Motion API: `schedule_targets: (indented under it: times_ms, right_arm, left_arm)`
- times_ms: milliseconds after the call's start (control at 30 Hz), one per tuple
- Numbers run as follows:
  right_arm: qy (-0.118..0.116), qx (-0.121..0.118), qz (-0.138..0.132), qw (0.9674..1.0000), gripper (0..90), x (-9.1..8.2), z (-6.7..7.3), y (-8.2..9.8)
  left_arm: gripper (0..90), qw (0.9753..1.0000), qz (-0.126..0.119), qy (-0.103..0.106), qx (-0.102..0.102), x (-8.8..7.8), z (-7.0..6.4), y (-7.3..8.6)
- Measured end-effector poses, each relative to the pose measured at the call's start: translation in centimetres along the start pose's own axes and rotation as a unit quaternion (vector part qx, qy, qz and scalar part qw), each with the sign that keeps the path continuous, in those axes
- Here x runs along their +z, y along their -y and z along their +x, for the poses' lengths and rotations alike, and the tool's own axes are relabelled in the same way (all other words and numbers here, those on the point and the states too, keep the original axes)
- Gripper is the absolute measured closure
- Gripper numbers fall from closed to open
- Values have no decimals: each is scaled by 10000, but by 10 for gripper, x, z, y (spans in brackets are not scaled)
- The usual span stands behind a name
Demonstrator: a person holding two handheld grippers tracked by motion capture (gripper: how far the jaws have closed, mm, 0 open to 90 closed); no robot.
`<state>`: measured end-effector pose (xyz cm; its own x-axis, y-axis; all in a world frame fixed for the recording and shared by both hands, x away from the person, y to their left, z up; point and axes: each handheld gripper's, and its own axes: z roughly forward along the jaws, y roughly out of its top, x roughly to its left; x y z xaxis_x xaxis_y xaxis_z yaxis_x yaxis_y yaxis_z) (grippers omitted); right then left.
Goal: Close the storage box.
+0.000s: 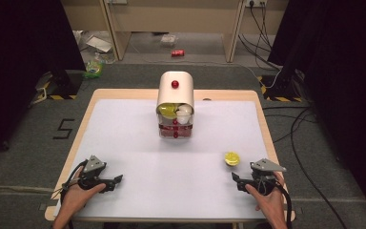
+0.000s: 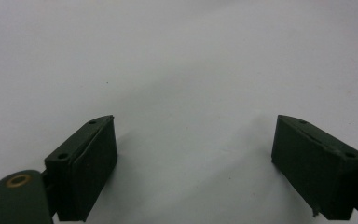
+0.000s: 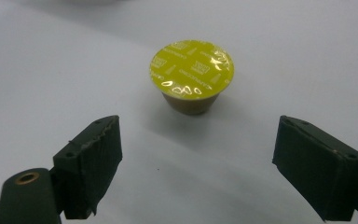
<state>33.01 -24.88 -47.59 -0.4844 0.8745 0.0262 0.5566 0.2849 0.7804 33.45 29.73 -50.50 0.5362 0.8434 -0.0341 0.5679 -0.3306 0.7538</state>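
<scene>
A yellow foil-topped coffee capsule (image 1: 232, 158) stands upright on the white table top (image 1: 171, 167) at the front right. In the right gripper view the capsule (image 3: 192, 70) lies just beyond my right gripper (image 3: 198, 120), whose jaws stand wide apart with nothing between them. In the high view the right gripper (image 1: 236, 181) rests near the front edge, a little short of the capsule. My left gripper (image 1: 115, 182) rests at the front left, open, with only bare white surface ahead of it (image 2: 195, 120).
A cream capsule dispenser (image 1: 175, 90) with a red knob (image 1: 175, 84) stands at the middle back of the table, with yellow and white capsules in its clear lower part. Beyond the table, a red can (image 1: 177, 53) and cables lie on the floor.
</scene>
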Motion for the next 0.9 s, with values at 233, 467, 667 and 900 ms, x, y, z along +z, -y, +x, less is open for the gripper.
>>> schedule_targets:
  times_ms: [233, 467, 667, 900]
  right_arm:
    - [12, -27, 85, 10000, 159, 0, -1, 5]
    - [7, -25, 225, 9997, 159, 0, -2, 9]
    - [17, -49, 425, 9991, 158, 2, -3, 12]
    - [11, -87, 635, 9979, 157, 5, -4, 15]
  left_arm:
    - [136, 10000, 1, 2, 1, 0, 0, 0]
    - [136, 10000, 0, 2, 2, 0, 0, 0]
    - [136, 10000, 1, 3, 1, 0, 0, 0]
    - [136, 10000, 0, 1, 2, 0, 0, 0]
